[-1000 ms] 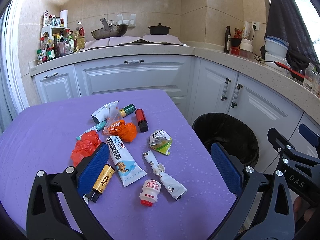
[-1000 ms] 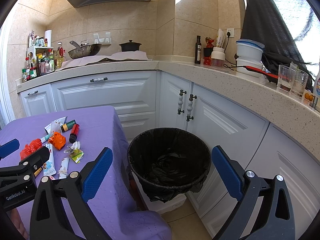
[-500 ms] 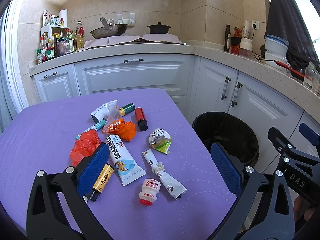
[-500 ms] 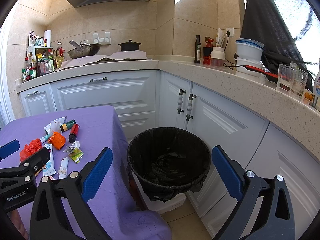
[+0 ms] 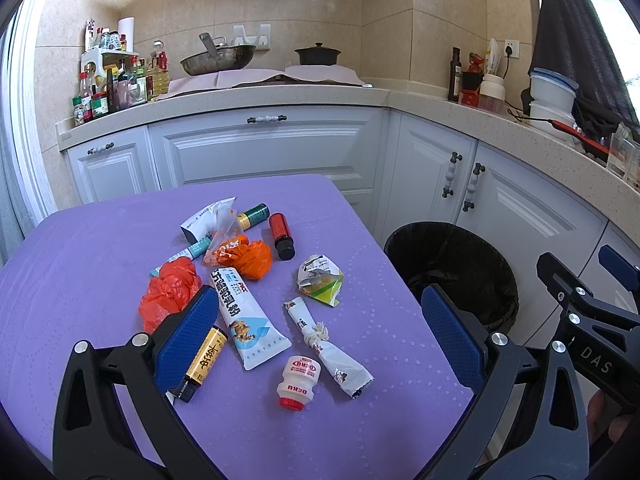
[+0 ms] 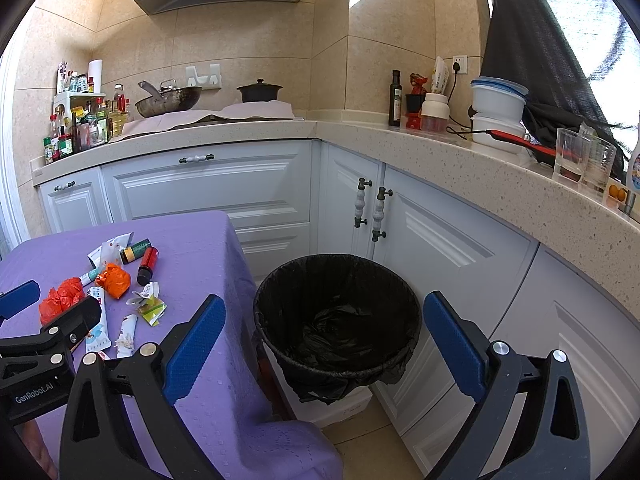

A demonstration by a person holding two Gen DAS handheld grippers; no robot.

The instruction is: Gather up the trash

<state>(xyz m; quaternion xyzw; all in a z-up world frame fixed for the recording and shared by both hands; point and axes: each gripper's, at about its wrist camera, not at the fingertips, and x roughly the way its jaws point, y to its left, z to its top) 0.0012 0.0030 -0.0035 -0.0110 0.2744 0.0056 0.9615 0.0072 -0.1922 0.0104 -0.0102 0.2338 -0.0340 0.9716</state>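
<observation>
Trash lies on the purple table (image 5: 92, 240): two orange bags (image 5: 170, 290), a white tube (image 5: 248, 320), a small white bottle (image 5: 298, 380), a twisted wrapper (image 5: 328, 348), a crumpled green-white packet (image 5: 320, 280), a red vial (image 5: 281, 230) and a yellow vial (image 5: 204, 360). My left gripper (image 5: 320, 336) is open and empty, low over the near trash. My right gripper (image 6: 320, 344) is open and empty, above the black-lined bin (image 6: 338, 320). The bin also shows in the left wrist view (image 5: 452, 268), right of the table.
White cabinets (image 6: 440, 240) and a stone counter (image 6: 480, 172) wrap behind and to the right of the bin. The counter carries a wok (image 6: 168, 100), a pot, bottles and glasses. The floor (image 6: 360, 440) shows beside the table's corner.
The left gripper has drifted slightly forward over the table, so the trash sits a little lower in its view. The right gripper has barely moved. Both stay open.
</observation>
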